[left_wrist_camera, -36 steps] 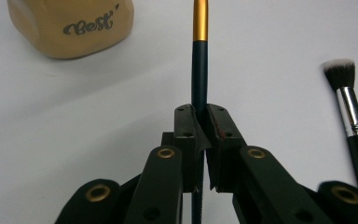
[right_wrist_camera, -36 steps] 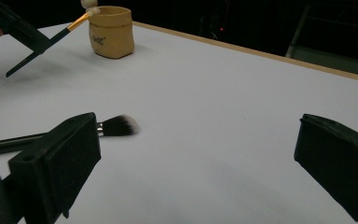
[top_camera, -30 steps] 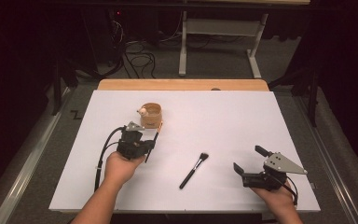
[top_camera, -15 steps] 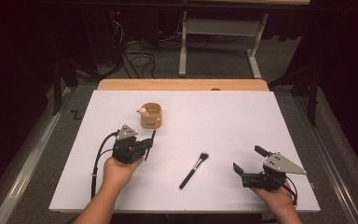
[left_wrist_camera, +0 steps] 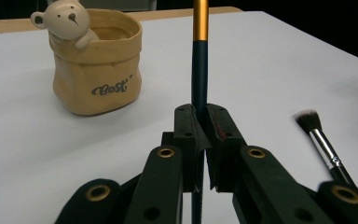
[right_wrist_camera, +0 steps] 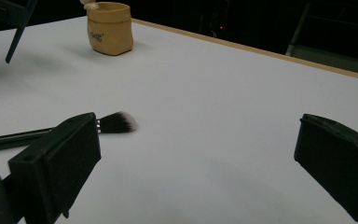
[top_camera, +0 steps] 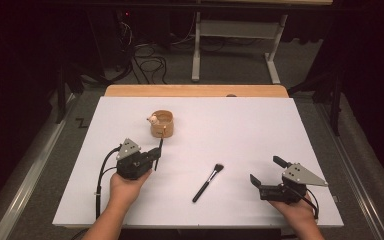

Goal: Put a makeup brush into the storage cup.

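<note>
"Best" pot [left_wrist_camera: 95, 70] sits beyond left gripper [left_wrist_camera: 200, 122] clamping dark stick [left_wrist_camera: 199, 70]; right gripper [right_wrist_camera: 196, 154] gapes empty.

A white counter [top_camera: 260, 130] with a pale wooden strip [top_camera: 195, 90] along its far edge stands in a dim room. Grey carpet floor [top_camera: 240, 65] lies beyond, crossed by black cables [top_camera: 147, 52]. A light metal table frame [top_camera: 235, 37] stands farther back, and darkness closes in on both sides.

Black left claw [top_camera: 156, 156] with brass-ringed screw holes, grey three-cornered plate, trailing black cable, matching right claw [top_camera: 269, 171]
</note>
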{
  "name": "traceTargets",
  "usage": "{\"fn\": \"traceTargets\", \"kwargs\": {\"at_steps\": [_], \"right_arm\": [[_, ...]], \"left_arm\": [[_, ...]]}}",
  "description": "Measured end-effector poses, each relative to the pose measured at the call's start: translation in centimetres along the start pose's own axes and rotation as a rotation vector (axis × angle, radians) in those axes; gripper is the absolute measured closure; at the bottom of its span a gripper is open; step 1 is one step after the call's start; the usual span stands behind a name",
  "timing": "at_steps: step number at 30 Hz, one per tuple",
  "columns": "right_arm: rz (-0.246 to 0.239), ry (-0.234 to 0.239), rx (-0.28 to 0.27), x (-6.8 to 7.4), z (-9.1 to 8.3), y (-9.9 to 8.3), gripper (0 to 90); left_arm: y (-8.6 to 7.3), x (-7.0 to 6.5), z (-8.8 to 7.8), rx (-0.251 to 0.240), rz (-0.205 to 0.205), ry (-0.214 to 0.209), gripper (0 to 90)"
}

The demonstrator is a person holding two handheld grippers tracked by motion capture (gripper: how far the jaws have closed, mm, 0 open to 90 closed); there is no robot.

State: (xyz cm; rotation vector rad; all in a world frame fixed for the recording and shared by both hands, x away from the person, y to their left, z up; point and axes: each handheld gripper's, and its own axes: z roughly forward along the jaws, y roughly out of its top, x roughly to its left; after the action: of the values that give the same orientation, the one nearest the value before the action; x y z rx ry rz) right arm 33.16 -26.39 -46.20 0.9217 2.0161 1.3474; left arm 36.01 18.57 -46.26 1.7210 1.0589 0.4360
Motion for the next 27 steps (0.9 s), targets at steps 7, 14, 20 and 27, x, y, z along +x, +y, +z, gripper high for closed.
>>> {"fn": "traceTargets", "kwargs": {"at_steps": [7,14,20,27], "right_arm": [[-0.001,-0.001,-0.002,-0.1,0.2,-0.1,0.9],[0.001,-0.003,0.003,-0.1,0.3,-0.2,0.9],[0.004,-0.003,0.005,0.1,0.6,-0.2,0.9],[0.017,-0.007,0.008,0.0,0.9,-0.3,0.9]], "left_arm": [[-0.8,0.2,-0.2,-0.048,0.012,0.024,83.7],[-1.2,0.4,-0.7,-0.101,0.018,0.029,83.7],[-1.7,0.3,-1.0,-0.129,0.035,0.012,83.7],[-2.3,0.5,-1.0,-0.138,0.042,0.000,83.7]]}}
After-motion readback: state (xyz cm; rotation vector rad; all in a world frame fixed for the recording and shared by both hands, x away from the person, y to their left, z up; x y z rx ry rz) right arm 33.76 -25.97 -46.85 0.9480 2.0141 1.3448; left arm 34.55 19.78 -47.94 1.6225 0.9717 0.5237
